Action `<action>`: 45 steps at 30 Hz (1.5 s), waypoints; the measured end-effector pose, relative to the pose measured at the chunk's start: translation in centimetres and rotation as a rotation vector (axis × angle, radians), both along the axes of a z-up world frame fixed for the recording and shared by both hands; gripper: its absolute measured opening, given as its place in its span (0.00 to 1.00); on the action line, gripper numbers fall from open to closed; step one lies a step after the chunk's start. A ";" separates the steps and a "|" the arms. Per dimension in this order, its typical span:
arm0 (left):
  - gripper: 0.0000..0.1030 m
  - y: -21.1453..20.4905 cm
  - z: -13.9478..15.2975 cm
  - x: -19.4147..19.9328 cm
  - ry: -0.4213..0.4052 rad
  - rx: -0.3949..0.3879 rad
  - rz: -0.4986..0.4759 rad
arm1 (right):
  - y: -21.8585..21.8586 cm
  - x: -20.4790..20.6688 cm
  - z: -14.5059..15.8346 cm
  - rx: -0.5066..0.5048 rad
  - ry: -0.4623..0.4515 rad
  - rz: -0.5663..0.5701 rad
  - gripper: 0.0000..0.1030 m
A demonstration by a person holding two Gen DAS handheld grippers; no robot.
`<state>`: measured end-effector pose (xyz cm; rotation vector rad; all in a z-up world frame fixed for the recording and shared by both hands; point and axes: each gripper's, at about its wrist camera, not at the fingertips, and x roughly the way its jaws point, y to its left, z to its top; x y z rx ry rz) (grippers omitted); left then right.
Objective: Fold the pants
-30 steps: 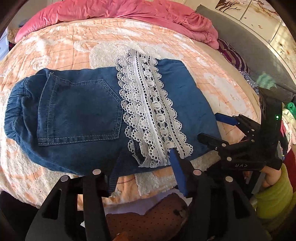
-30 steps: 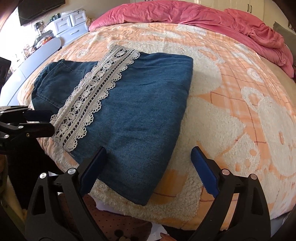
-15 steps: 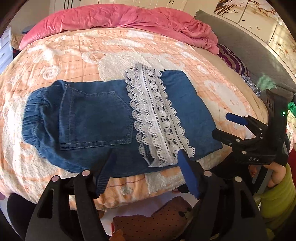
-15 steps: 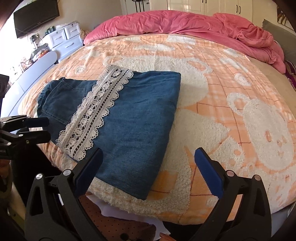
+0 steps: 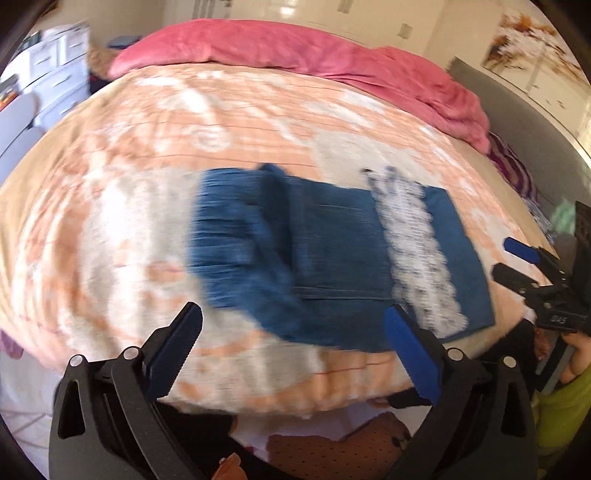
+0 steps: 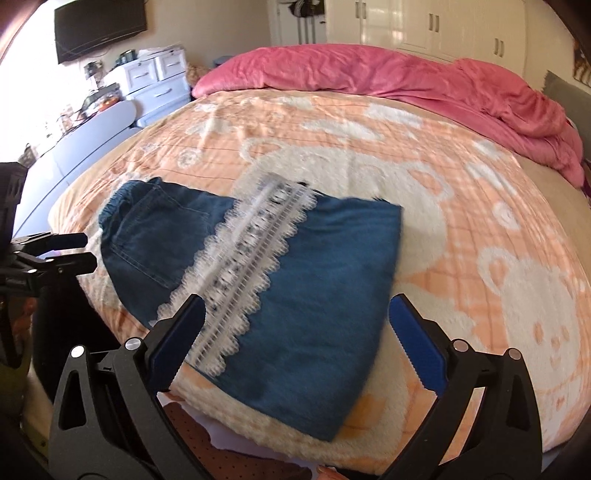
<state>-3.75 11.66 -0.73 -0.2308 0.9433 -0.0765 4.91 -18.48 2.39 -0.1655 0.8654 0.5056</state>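
Observation:
The blue denim pants (image 6: 317, 295) lie folded on the orange bear blanket (image 6: 480, 221) near the bed's front edge, with a white lace band (image 6: 251, 266) across them. The waistband end points left. In the blurred left wrist view the pants (image 5: 332, 251) sit just beyond my left gripper (image 5: 291, 328). Its jaws are opening wide, with nothing between them. My right gripper (image 6: 295, 314) stands open above the pants' near edge and holds nothing. Each gripper also shows in the other's view: the right gripper (image 5: 521, 266) at the right, the left gripper (image 6: 70, 251) at the left.
A pink duvet (image 6: 406, 81) is bunched along the far side of the bed. White drawers (image 6: 155, 81) and a wall TV (image 6: 99, 26) stand at the far left. A grey headboard (image 5: 517, 122) runs along the right. A green sleeve (image 5: 565, 402) is behind the right gripper.
My left gripper has opened wide and swung left and back, so the pants now sit further right in its blurred view. My right gripper has lifted back a little from the pants.

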 end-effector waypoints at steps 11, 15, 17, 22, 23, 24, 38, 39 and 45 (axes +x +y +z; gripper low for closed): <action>0.96 5.1 -1.9 -0.6 0.038 -0.096 0.120 | 9.8 3.6 1.2 -0.019 0.014 0.247 0.91; 0.96 4.5 -2.5 -0.4 0.039 -0.151 0.091 | 13.3 5.5 0.8 -0.052 0.052 0.318 0.91; 0.96 4.0 -2.9 -0.1 0.041 -0.166 0.073 | 15.0 6.6 0.4 -0.060 0.086 0.352 0.91; 0.96 3.0 -3.2 1.0 0.034 -0.230 0.050 | 18.2 8.5 -0.2 -0.040 0.167 0.412 0.91; 0.96 2.8 -3.2 1.3 0.030 -0.239 0.043 | 18.8 8.7 -0.5 -0.045 0.182 0.427 0.91; 0.95 2.6 -3.4 1.5 0.028 -0.250 0.038 | 19.7 9.0 -0.8 -0.052 0.200 0.445 0.91; 0.93 2.5 -5.0 2.6 0.021 -0.293 0.041 | 26.3 10.7 -5.9 -0.090 0.414 0.615 0.68; 0.93 2.7 -5.2 2.5 0.021 -0.296 0.043 | 26.5 10.6 -6.5 -0.098 0.425 0.626 0.60; 0.94 3.5 -5.6 2.4 0.005 -0.347 0.064 | 25.1 10.1 -5.2 0.011 0.416 0.653 0.33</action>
